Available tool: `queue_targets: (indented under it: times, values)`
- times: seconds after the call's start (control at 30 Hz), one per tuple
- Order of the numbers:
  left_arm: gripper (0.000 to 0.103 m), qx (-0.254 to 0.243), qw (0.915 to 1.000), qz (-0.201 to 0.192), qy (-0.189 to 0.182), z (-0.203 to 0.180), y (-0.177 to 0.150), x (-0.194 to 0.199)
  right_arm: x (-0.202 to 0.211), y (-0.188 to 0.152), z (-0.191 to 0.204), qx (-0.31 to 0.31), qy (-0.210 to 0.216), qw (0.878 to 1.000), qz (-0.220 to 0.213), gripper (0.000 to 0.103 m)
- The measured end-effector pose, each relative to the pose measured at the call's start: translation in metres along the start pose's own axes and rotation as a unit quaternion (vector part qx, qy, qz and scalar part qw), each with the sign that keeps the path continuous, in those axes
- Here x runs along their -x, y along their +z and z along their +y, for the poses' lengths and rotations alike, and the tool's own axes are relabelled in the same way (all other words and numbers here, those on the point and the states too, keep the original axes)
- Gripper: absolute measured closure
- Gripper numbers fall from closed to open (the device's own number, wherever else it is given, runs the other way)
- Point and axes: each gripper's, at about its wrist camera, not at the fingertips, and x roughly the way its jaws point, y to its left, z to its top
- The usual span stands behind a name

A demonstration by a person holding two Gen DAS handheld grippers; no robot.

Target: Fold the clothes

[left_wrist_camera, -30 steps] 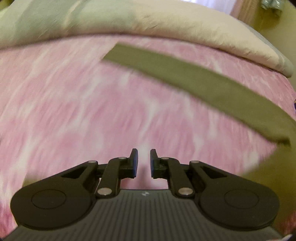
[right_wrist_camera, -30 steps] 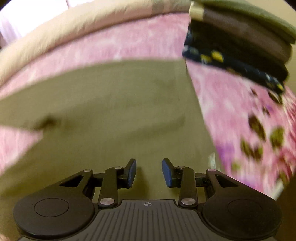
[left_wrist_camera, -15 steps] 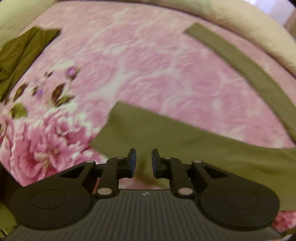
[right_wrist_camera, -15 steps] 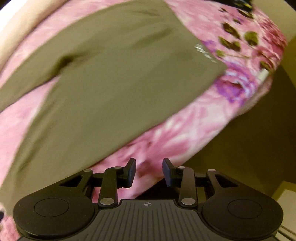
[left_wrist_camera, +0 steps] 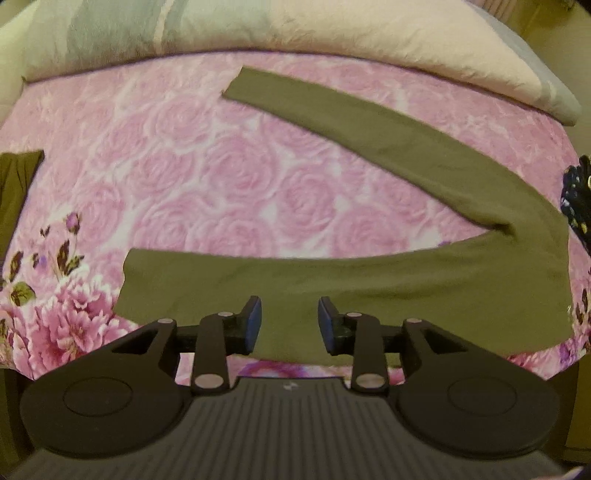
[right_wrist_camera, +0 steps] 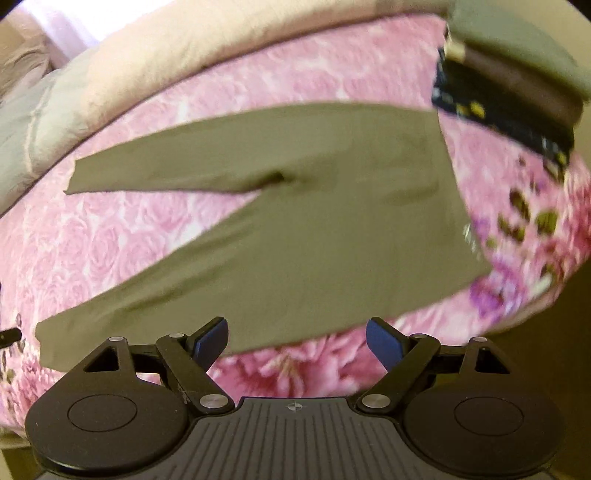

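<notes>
A pair of olive green trousers (left_wrist_camera: 388, 280) lies flat on the pink floral bedspread (left_wrist_camera: 207, 192), its two legs spread apart in a V. It also shows in the right wrist view (right_wrist_camera: 314, 221). My left gripper (left_wrist_camera: 290, 325) is open and empty, just above the near leg close to the front edge of the bed. My right gripper (right_wrist_camera: 297, 341) is wide open and empty, over the near edge of the trousers below the waist part.
A stack of folded clothes (right_wrist_camera: 517, 85) sits at the right of the bed, just past the waistband. Another olive garment (left_wrist_camera: 16, 192) lies at the far left. A cream duvet (left_wrist_camera: 332, 33) runs along the back. The bed edge is close to both grippers.
Both grippers opened wider, the right one much more. The left view swung back to face the whole trousers; the right view pulled back from the bed's edge to face the trousers.
</notes>
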Motion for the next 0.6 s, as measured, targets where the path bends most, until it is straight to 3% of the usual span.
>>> queue_targets:
  times: [0.23, 0.6]
  values:
    - [0.070, 0.009, 0.9991, -0.038, 0.014, -0.063, -0.006, 0.035, 0.025, 0.016, -0.049, 0.031, -0.001, 0.999, -0.028, 0.018]
    - [0.067, 0.027, 0.9976, -0.050, 0.040, -0.136, -0.063, 0.073, 0.038, 0.011, -0.119, 0.073, 0.013, 0.997, -0.008, 0.018]
